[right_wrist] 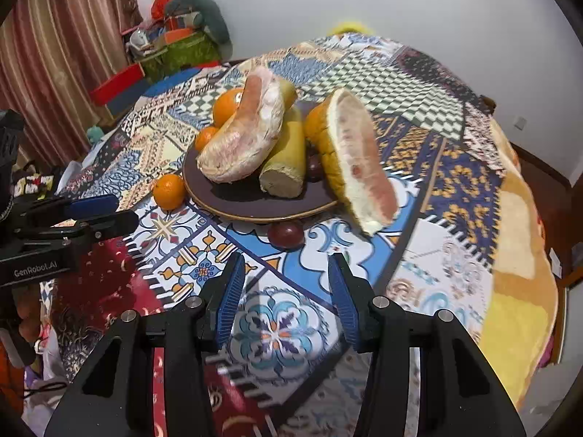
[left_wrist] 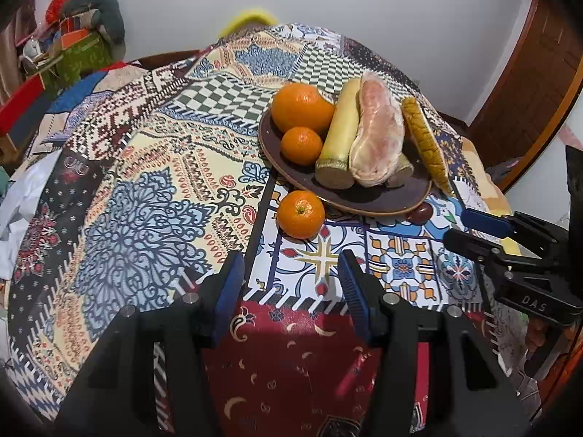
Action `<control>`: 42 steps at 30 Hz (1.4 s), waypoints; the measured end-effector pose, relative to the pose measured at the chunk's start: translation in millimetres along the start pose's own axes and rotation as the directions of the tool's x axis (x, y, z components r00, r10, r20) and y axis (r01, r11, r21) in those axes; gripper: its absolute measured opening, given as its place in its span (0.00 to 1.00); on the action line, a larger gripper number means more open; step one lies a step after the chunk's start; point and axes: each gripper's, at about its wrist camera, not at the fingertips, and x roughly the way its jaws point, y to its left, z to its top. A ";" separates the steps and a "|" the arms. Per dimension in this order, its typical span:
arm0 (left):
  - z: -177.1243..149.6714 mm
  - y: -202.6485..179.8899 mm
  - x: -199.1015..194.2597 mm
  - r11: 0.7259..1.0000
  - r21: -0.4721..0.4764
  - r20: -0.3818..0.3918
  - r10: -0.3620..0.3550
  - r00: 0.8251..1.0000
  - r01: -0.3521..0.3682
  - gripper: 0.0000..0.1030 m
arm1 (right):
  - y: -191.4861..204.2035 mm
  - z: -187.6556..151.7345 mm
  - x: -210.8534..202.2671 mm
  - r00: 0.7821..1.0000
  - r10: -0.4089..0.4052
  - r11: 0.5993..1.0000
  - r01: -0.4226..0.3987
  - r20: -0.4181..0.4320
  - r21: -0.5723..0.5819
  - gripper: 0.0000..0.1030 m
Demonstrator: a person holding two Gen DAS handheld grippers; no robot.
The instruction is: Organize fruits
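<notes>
A brown plate (left_wrist: 364, 202) (right_wrist: 233, 207) holds two oranges (left_wrist: 302, 107), a pale stalk (left_wrist: 339, 134) and a peeled pomelo piece (left_wrist: 379, 131) (right_wrist: 244, 138). A pomelo rind slice (right_wrist: 357, 160) (left_wrist: 424, 138) leans on the plate's right rim. A small orange (left_wrist: 300, 214) (right_wrist: 168, 191) lies on the cloth just in front of the plate, ahead of my open, empty left gripper (left_wrist: 291, 276). A dark red fruit (right_wrist: 286, 233) (left_wrist: 419, 214) lies by the plate's near rim, ahead of my open, empty right gripper (right_wrist: 286, 273).
The round table wears a patchwork patterned cloth (left_wrist: 145, 200). Boxes and clutter (left_wrist: 73, 47) stand at the back left near a curtain (right_wrist: 54, 73). A wooden door (left_wrist: 539, 73) is at the right. The right gripper (left_wrist: 473, 231) shows in the left wrist view.
</notes>
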 end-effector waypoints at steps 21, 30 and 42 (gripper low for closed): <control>22.2 -4.6 39.6 1.000 0.021 -0.014 -0.018 1.000 0.018 0.33 | -2.4 12.1 22.3 0.999 0.028 1.000 -0.027 -0.025 0.008 0.24; 17.6 -5.2 23.6 0.999 0.029 0.022 -0.025 0.999 0.024 0.32 | -2.5 12.6 1.3 0.999 0.028 1.000 -0.028 0.021 0.010 0.23; 31.2 -20.7 10.0 0.996 0.045 0.058 -0.074 0.996 0.071 0.32 | 9.1 31.4 9.9 0.998 0.037 0.999 -0.036 0.050 -0.019 0.24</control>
